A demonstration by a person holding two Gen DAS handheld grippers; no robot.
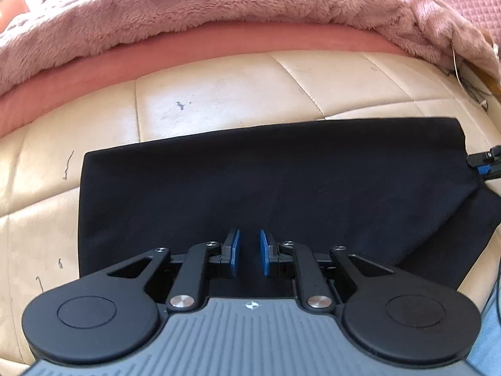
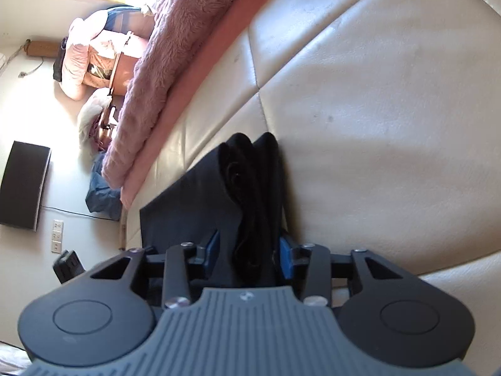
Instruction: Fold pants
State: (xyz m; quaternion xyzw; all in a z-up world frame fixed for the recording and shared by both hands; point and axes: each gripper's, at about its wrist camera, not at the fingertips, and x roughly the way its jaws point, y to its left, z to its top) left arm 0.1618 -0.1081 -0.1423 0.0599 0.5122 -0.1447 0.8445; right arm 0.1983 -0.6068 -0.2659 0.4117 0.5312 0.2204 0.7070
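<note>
Pinching bunched black pants [image 2: 253, 194], right tongs [image 2: 250, 250] clamp soft folds; left tongs [image 1: 250, 250] hover slightly parted.

Cream leather cushion [image 1: 219, 94], pink fluffy blanket [image 1: 188, 9] (rumpled) behind.

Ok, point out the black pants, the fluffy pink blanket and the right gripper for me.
black pants [image 1: 266, 185]: left wrist view, flat middle of the folded cloth.
fluffy pink blanket [image 1: 188, 9]: left wrist view, its furry top.
right gripper [image 2: 249, 250]: right wrist view, midway between its blue pads, around the bunched cloth.
</note>
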